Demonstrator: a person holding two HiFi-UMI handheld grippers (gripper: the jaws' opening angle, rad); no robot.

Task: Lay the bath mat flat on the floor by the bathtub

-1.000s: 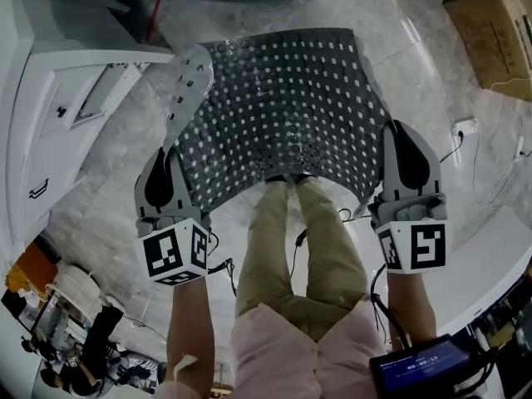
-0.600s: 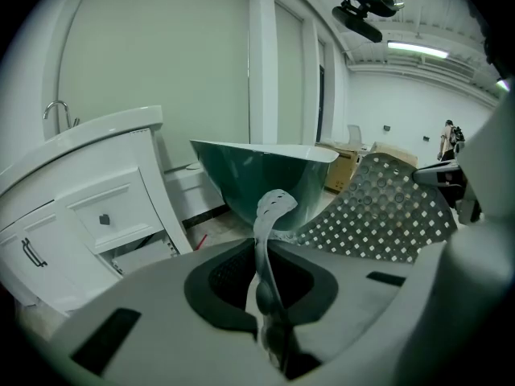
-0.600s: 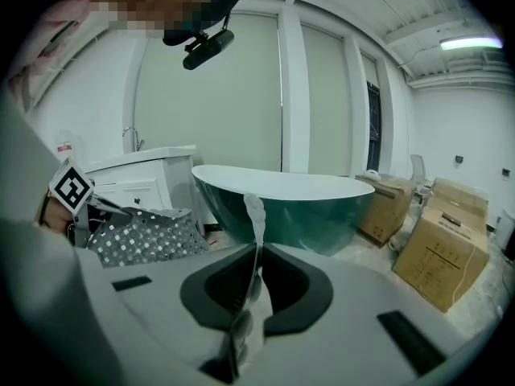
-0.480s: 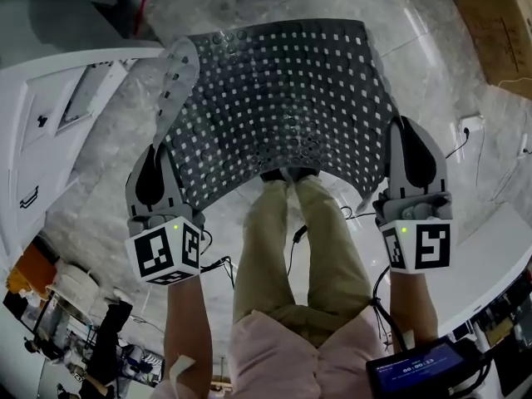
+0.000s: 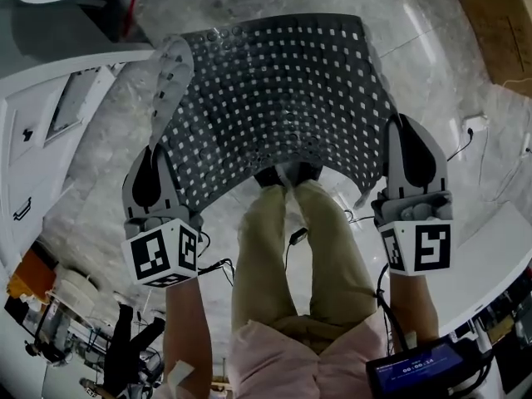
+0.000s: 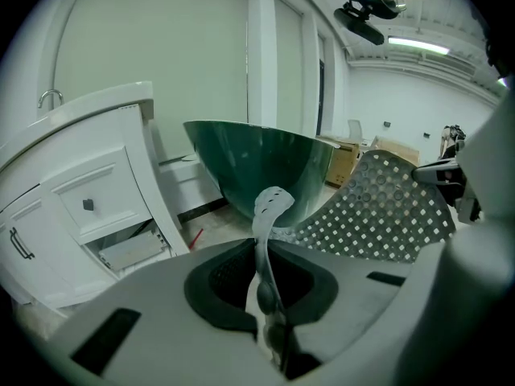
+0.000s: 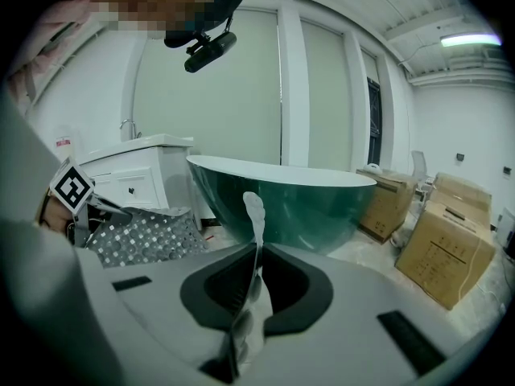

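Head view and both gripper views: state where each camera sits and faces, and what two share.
Head view: on the person's head, facing steeply down at the bath mat and floor; shows legs, left gripper, right gripper.
Left gripper view: on the left gripper, looking along jaws shut on the mat's edge toward the bathtub and cabinet.
Right gripper view: on the right gripper, along jaws shut on the mat, toward bathtub and cardboard boxes.
Shared: both gripper views show the bathtub.
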